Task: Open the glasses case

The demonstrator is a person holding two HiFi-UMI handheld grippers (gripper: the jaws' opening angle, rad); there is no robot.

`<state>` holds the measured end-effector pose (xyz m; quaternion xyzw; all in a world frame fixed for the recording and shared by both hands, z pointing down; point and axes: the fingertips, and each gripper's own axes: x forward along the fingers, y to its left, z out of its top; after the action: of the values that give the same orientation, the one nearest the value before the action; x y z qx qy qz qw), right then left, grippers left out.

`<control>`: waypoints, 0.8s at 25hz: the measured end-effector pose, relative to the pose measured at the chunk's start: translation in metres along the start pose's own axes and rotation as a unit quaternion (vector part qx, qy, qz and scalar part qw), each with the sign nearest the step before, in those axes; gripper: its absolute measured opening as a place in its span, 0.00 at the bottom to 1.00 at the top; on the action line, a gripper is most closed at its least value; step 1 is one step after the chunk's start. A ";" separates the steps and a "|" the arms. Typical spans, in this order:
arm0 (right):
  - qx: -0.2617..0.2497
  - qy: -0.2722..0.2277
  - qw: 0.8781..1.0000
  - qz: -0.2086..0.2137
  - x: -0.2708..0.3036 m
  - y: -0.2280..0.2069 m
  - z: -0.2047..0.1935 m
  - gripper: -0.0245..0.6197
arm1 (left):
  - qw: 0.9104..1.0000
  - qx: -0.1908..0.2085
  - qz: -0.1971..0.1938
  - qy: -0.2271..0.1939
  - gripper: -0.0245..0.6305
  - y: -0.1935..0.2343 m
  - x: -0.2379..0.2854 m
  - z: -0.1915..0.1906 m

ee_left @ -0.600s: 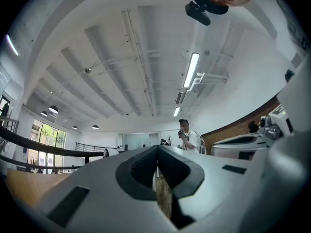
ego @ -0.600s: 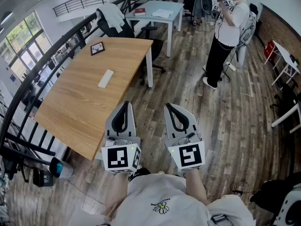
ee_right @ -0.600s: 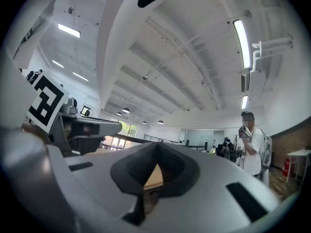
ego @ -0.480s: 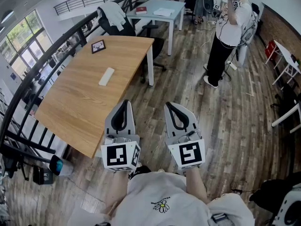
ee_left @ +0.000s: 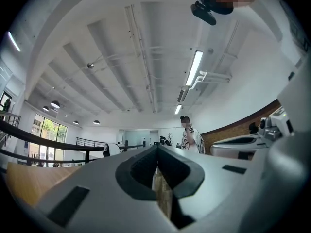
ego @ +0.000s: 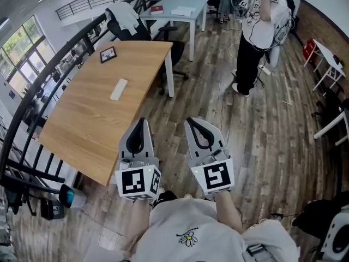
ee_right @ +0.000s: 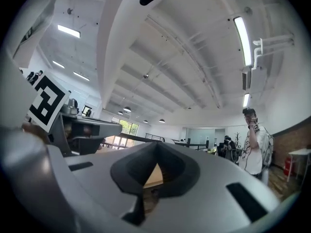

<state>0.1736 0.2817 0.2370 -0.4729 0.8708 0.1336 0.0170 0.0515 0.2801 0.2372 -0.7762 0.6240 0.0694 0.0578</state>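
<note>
A white oblong glasses case [ego: 119, 89] lies closed on the wooden table [ego: 82, 124], far ahead and to the left of both grippers. My left gripper [ego: 140, 121] is held over the floor just off the table's near corner, its jaws shut with nothing between them. My right gripper [ego: 191, 121] is beside it, also shut and empty. In the left gripper view the left gripper [ee_left: 156, 147] points slightly upward at the ceiling, and the case is hidden. The right gripper view shows the same for the right gripper [ee_right: 156, 143], with only a sliver of table showing.
A small dark framed picture [ego: 108, 54] rests at the table's far end. A chair draped in white cloth [ego: 124, 16] and a pale desk [ego: 180, 9] stand behind. A person [ego: 256, 31] stands at the back right. A black railing [ego: 32, 97] runs along the left.
Both grippers keep their pose, shut and side by side. The head view has shifted slightly. The person at the back has raised their hands higher.
</note>
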 end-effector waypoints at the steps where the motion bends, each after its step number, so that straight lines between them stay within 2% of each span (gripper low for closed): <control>1: -0.002 0.000 1.000 0.002 0.001 -0.001 -0.001 0.05 | 1.000 -0.002 0.001 0.001 0.06 0.000 0.001 -0.002; 8: 0.002 0.000 1.000 0.001 -0.010 -0.007 -0.005 0.05 | 1.000 -0.019 -0.022 0.005 0.06 -0.018 0.007 -0.007; 14: -0.006 0.007 1.000 0.021 -0.016 -0.008 -0.001 0.05 | 0.999 -0.030 -0.027 0.001 0.06 -0.026 0.010 -0.007; 20: -0.021 -0.002 0.999 0.041 0.003 -0.017 0.000 0.05 | 0.999 -0.021 -0.037 0.000 0.06 -0.026 0.033 -0.006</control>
<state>0.1861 0.2699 0.2331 -0.4363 0.8866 0.1538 0.0035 0.0841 0.2531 0.2369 -0.7996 0.5934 0.0807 0.0439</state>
